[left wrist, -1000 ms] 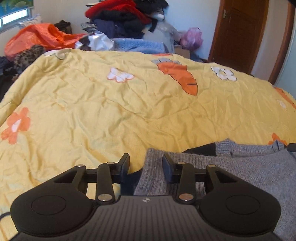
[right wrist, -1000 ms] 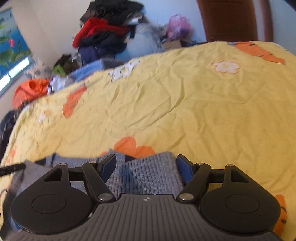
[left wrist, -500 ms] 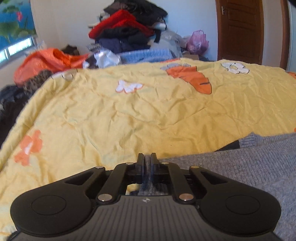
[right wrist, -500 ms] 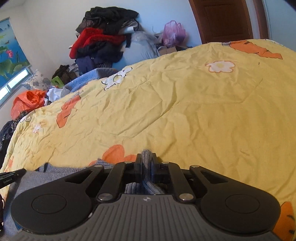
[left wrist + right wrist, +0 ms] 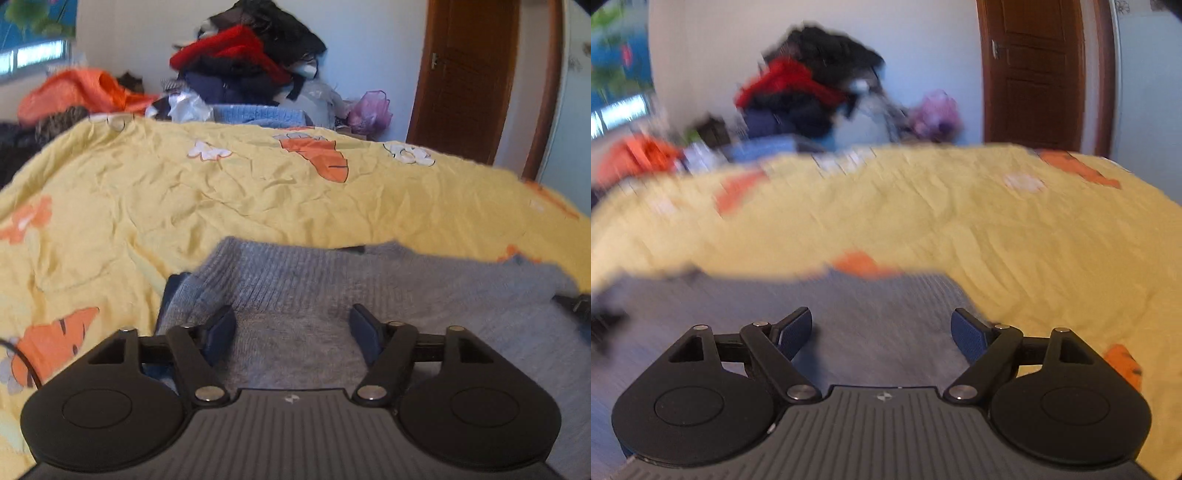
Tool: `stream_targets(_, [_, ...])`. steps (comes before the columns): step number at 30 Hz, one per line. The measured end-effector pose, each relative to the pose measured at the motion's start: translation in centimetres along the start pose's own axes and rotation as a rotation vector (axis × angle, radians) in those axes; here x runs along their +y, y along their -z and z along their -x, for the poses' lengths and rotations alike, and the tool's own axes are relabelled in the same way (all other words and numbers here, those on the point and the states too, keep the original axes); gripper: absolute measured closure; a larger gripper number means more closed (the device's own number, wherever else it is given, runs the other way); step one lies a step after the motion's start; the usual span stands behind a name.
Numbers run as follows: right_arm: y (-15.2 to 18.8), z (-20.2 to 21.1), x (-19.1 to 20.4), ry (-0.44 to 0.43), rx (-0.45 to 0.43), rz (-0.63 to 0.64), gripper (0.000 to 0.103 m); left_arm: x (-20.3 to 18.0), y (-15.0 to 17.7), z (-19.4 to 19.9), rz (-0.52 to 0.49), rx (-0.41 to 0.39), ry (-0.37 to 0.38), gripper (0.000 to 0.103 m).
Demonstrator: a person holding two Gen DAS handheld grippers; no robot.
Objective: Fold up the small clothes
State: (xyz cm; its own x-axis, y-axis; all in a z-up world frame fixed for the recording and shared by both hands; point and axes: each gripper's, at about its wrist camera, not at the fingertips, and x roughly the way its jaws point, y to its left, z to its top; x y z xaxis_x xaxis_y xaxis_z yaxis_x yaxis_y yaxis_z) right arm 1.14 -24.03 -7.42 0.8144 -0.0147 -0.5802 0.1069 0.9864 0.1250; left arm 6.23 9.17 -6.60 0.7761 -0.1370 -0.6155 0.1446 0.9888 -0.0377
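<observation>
A grey knitted sweater [image 5: 332, 288] lies on the yellow bedspread [image 5: 221, 206], its ribbed hem folded over toward the far side. My left gripper [image 5: 293, 328] hovers over its left part; the jaws are opening, wide apart, with cloth below them but nothing pinched. In the blurred right wrist view the same sweater [image 5: 783, 306] fills the lower left. My right gripper [image 5: 882, 330] is over its right end, jaws opening and wide apart, pads off the fabric. The tip of the other gripper [image 5: 578, 304] shows at the right edge of the left wrist view.
A heap of red, black and navy clothes [image 5: 240, 66] stands against the far wall, with an orange garment [image 5: 81, 94] to the left and a purple bag [image 5: 371, 110]. A brown door [image 5: 469, 77] is at the back right. The bedspread stretches out beyond the sweater.
Both grippers closed on the sweater's near edge half a second ago, carried it forward and have now let go. The hem now lies folded over the sweater's body.
</observation>
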Motion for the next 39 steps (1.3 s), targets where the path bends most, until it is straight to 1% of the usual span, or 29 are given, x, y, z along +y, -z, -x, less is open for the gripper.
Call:
stream_targets(1, [-0.1, -0.1, -0.4, -0.003, 0.000, -0.036, 0.022, 0.0, -0.2, -0.2, 0.004, 0.002, -0.003, 0.030])
stream_targets(4, [-0.2, -0.4, 1.0, 0.035, 0.019, 0.026, 0.021, -0.6, -0.4, 0.0, -0.021, -0.001, -0.047, 0.029])
stream_targets(5, [-0.4, 0.0, 1.4, 0.048, 0.019, 0.030, 0.025, -0.7, -0.5, 0.7, -0.017, -0.008, -0.071, 0.029])
stream_targets(6, [-0.6, 1.0, 1.6, 0.055, 0.006, 0.010, 0.025, -0.6, -0.5, 1.9, -0.006, -0.021, -0.092, 0.030])
stream_targets(7, [-0.7, 2.5, 1.6, 0.042, -0.019, -0.031, 0.025, -0.3, -0.3, 4.0, 0.009, -0.049, -0.092, 0.030])
stream_targets(8, [-0.8, 4.3, 1.6, -0.008, -0.049, -0.069, 0.021, 0.0, 0.2, 5.9, 0.018, -0.084, -0.067, 0.029])
stream_targets(9, [-0.6, 5.8, 1.7, -0.063, -0.077, -0.092, 0.017, 0.4, 1.0, 7.9, 0.026, -0.122, -0.032, 0.026])
stream_targets(10, [-0.2, 7.0, 1.9, -0.102, -0.100, -0.100, 0.010, 1.0, 1.9, 9.4, 0.043, -0.147, -0.025, 0.024])
stream_targets(11, [0.3, 7.8, 2.4, -0.124, -0.113, -0.087, 0.009, 1.6, 2.9, 10.6, 0.065, -0.153, -0.031, 0.023])
stream_targets(13, [1.7, 8.0, 3.4, -0.127, -0.097, -0.011, 0.009, 3.4, 4.6, 12.1, 0.106, -0.119, -0.058, 0.023])
stream_targets(15, [3.3, 6.5, 4.1, -0.077, -0.039, 0.062, 0.011, 6.4, 5.6, 13.5, 0.166, -0.103, -0.089, 0.023])
stream_targets(16, [4.1, 5.8, 4.0, -0.059, -0.011, 0.070, 0.013, 8.5, 5.8, 14.6, 0.189, -0.110, -0.121, 0.023])
stream_targets(17, [4.6, 5.8, 3.7, -0.068, -0.017, 0.056, 0.013, 10.7, 5.8, 15.6, 0.195, -0.126, -0.167, 0.023])
stream_targets(18, [4.5, 6.1, 3.5, -0.081, -0.037, 0.035, 0.012, 13.1, 5.6, 16.6, 0.188, -0.143, -0.230, 0.023])
stream_targets(20, [4.6, 6.2, 3.0, -0.090, -0.036, -0.008, 0.010, 18.6, 4.7, 18.6, 0.136, -0.160, -0.404, 0.023])
stream_targets(22, [4.7, 6.4, 2.9, -0.097, -0.042, -0.021, 0.010, 24.5, 3.0, 20.2, 0.007, -0.162, -0.611, 0.023])
stream_targets(24, [4.7, 6.3, 2.9, -0.097, -0.038, -0.018, 0.009, 30.0, 0.5, 22.1, -0.120, -0.173, -0.867, 0.023])
stream_targets(25, [4.7, 6.2, 3.0, -0.094, -0.035, -0.011, 0.008, 32.9, -1.3, 23.5, -0.150, -0.192, -1.002, 0.023])
stream_targets(26, [4.8, 6.2, 3.2, -0.092, -0.031, -0.001, 0.007, 35.1, -3.2, 25.2, -0.127, -0.228, -1.119, 0.023])
stream_targets(27, [4.8, 6.1, 3.4, -0.088, -0.027, 0.009, 0.006, 36.8, -5.0, 27.3, -0.055, -0.283, -1.188, 0.023])
stream_targets(28, [4.8, 6.0, 3.6, -0.083, -0.025, 0.017, 0.006, 37.6, -6.4, 29.5, 0.045, -0.340, -1.177, 0.023])
stream_targets(29, [4.9, 6.0, 3.6, -0.079, -0.024, 0.022, 0.006, 37.7, -7.2, 31.2, 0.137, -0.402, -1.108, 0.023])
stream_targets(30, [4.9, 6.0, 3.7, -0.074, -0.023, 0.025, 0.006, 37.1, -7.5, 32.3, 0.214, -0.459, -1.006, 0.023])
stream_targets(31, [4.9, 6.0, 3.8, -0.070, -0.023, 0.026, 0.006, 35.9, -7.3, 32.5, 0.266, -0.484, -0.905, 0.022])
stream_targets(32, [4.9, 6.0, 3.8, -0.067, -0.023, 0.026, 0.006, 34.2, -6.9, 32.1, 0.296, -0.482, -0.805, 0.019])
stream_targets(34, [4.9, 6.0, 3.8, -0.064, -0.021, 0.029, 0.006, 29.5, -5.0, 29.8, 0.309, -0.432, -0.587, 0.019])
stream_targets(36, [4.8, 6.0, 3.8, -0.065, -0.021, 0.027, 0.006, 23.8, -1.8, 27.1, 0.336, -0.367, -0.363, 0.019])
stream_targets(38, [4.8, 6.0, 3.8, -0.067, -0.022, 0.025, 0.006, 18.6, 2.2, 24.4, 0.417, -0.282, -0.104, 0.019])
stream_targets(39, [4.8, 6.0, 3.8, -0.069, -0.022, 0.024, 0.005, 16.3, 4.1, 23.1, 0.464, -0.229, 0.005, 0.019])
